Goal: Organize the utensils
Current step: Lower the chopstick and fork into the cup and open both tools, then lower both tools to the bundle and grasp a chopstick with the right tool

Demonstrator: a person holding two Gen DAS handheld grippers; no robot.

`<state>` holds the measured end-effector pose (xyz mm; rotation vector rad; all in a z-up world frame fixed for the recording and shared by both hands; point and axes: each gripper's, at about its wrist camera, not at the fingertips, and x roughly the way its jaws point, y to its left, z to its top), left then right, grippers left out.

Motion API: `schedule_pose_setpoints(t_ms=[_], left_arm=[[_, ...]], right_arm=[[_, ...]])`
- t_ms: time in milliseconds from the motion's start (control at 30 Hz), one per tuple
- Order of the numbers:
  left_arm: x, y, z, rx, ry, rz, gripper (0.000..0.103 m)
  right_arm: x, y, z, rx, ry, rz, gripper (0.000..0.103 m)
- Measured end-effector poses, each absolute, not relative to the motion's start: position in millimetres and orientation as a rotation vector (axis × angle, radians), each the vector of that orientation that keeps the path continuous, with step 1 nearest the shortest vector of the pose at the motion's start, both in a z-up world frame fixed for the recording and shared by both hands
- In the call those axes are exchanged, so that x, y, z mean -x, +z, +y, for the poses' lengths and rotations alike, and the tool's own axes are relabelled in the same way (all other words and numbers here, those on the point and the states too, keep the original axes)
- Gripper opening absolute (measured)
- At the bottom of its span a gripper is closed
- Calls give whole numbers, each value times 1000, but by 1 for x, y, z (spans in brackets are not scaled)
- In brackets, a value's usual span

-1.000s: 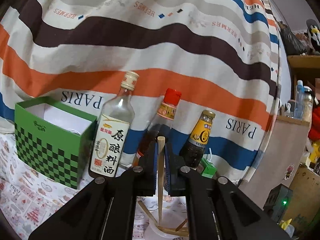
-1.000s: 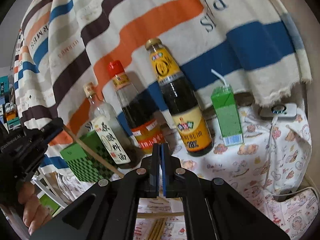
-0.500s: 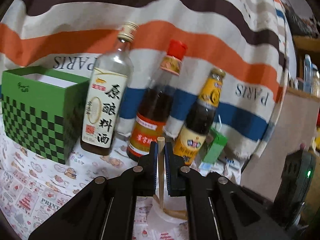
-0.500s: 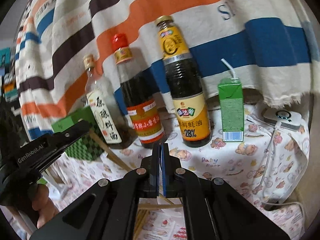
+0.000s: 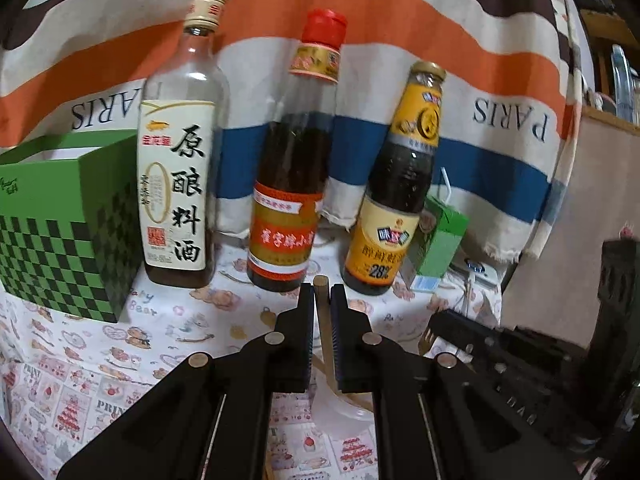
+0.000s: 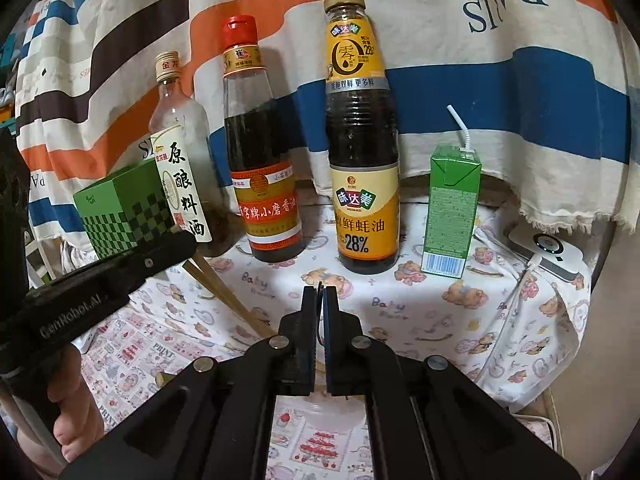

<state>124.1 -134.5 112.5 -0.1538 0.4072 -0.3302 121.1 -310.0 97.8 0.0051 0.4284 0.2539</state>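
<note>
My left gripper (image 5: pixel 322 292) is shut on wooden chopsticks (image 5: pixel 320 282) that stand steeply between its pads. Their lower part runs down toward a clear plastic cup (image 5: pixel 340 412) under the fingers. In the right wrist view the same chopsticks (image 6: pixel 228 296) slant down from the left gripper (image 6: pixel 188 242), which a hand holds at the left edge. My right gripper (image 6: pixel 321 292) is shut, with a thin dark utensil tip (image 6: pixel 320 283) poking up between its pads. It stands over the clear cup (image 6: pixel 320 416). The left wrist view shows the right gripper (image 5: pixel 434 322) low at the right.
Three bottles line the back: a clear cooking wine bottle (image 5: pixel 176 176), a red-capped sesame oil bottle (image 5: pixel 288 200) and an oyster sauce bottle (image 5: pixel 392 208). A green chequered box (image 5: pixel 68 232) stands left, a green drink carton (image 6: pixel 452 216) right. A white charger (image 6: pixel 548 252) lies far right.
My left gripper sank and came closer to the bottles with the chopsticks still in it. The right wrist view rolled upright, and the left gripper came further in from the left.
</note>
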Motion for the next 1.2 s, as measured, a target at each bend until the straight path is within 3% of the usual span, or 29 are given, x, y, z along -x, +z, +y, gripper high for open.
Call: schedule_pose_setpoints(t_ms=[67, 200, 267, 333, 500, 767, 1033, 1200], left_arm=[[-121, 111, -136, 144, -315, 390, 9], [-117, 117, -129, 145, -287, 356, 33], [-111, 123, -123, 135, -264, 331, 42], [-103, 130, -115, 119, -233, 299, 52], [-77, 140, -97, 82, -184, 242, 82], [-37, 144, -69, 29, -137, 261, 94], [6, 136, -41, 72, -80, 218, 101], [11, 109, -33, 115, -80, 309, 101]], right_arm=[[-120, 99, -312, -19, 250, 418, 2], [-119, 104, -321, -62, 278, 420, 5], [-118, 108, -332, -109, 281, 418, 21], [-115, 113, -342, -149, 273, 404, 29], [-104, 125, -344, -154, 280, 365, 33], [-58, 145, -323, -127, 338, 274, 54], [-10, 138, -302, -120, 329, 235, 59], [-2, 116, -290, -149, 334, 264, 61]])
